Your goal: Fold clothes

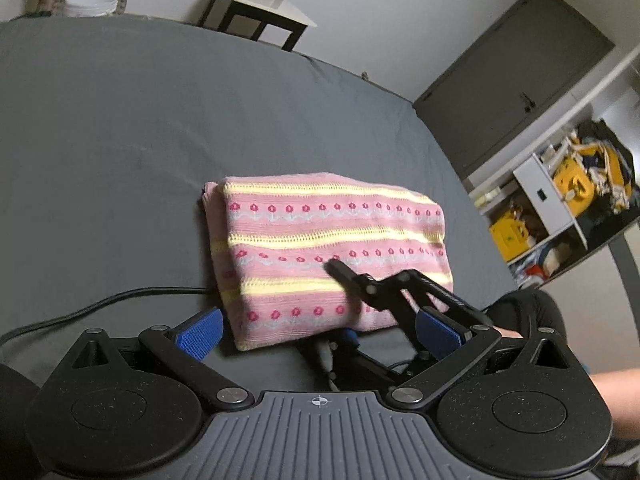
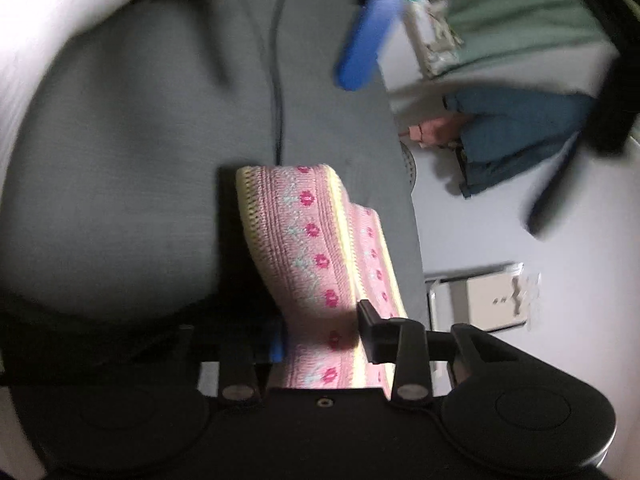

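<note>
The folding looks close to finished, as far as these views allow a judgement: the pink knit garment [image 1: 332, 256] lies on the grey bed sheet [image 1: 120, 120] as a compact, thick rectangle of several stacked layers, with rounded fold edges on its left and near sides. What seems left is letting go of the near edge and perhaps squaring or moving the bundle; a pile of other clothes [image 2: 516, 136] shows blurred beyond the bed edge, so more pieces may wait.

At the left, a thin black cable [image 1: 100, 304] trails over the smooth, faintly creased sheet towards the garment. The left gripper [image 1: 320, 332] hovers low at the near edge with its fingers spread wide, blue ribbed pads [image 1: 200, 334] bare and touching nothing. The garment is a soft, ribbed knit, pink with pale yellow openwork bands and rows of small magenta flowers.

Further right, the right gripper [image 2: 320, 340] has its fingers pressed in on the near-right edge of the garment, a doubled band of knit running between them. Its black linkage reaches across the cloth in the left wrist view.
</note>
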Tool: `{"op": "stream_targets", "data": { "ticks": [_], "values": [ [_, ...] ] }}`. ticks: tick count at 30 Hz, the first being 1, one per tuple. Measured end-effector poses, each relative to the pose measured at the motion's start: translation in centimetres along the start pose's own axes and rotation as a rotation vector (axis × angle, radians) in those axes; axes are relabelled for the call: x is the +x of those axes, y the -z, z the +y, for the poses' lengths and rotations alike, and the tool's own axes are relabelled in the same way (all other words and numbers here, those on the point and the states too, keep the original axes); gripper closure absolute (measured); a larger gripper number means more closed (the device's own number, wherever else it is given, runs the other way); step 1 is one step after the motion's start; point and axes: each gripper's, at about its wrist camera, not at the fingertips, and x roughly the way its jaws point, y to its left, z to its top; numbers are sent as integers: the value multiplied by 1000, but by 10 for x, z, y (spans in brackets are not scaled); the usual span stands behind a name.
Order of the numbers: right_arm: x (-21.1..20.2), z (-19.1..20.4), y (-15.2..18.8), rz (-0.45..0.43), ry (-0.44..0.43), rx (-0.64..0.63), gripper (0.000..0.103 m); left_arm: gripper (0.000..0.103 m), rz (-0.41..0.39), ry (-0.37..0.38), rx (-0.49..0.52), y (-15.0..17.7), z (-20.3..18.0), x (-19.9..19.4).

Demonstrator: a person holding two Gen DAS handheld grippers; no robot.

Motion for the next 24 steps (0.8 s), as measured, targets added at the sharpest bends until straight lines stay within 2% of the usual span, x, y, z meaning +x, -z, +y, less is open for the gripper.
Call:
{"op": "stream_targets", "data": {
  "ticks": [3, 5, 9, 13, 17, 18, 20, 22, 24],
  "values": [
    [-6, -20, 2, -10, -23, 115, 73, 0, -22, 15, -76, -4, 8, 2],
    [-8, -42, 5, -11, -46, 237, 73, 0, -43, 38, -150, -5, 17, 2],
    [-9, -75, 13, -9, -80, 405, 73, 0, -82, 127, -293, -12, 33, 9],
    [-10, -95, 25, -14, -88, 513, 73, 0, -85, 180, -405, -25, 44, 32],
    [-16, -104, 36, -16, -76, 544, 73, 0, -55, 281, -584, -27, 57, 62],
    [-18, -106, 40, -16, -75, 552, 73, 0, -46, 289, -629, -25, 60, 69],
    [-17, -107, 41, -12, -78, 564, 73, 0, -39, 251, -731, -21, 66, 76],
    [-16, -109, 42, -10, -79, 573, 73, 0, -47, 218, -795, -15, 69, 73],
    [-13, -110, 43, -9, -81, 577, 73, 0, -74, 219, -815, -6, 67, 64]
  ]
}}
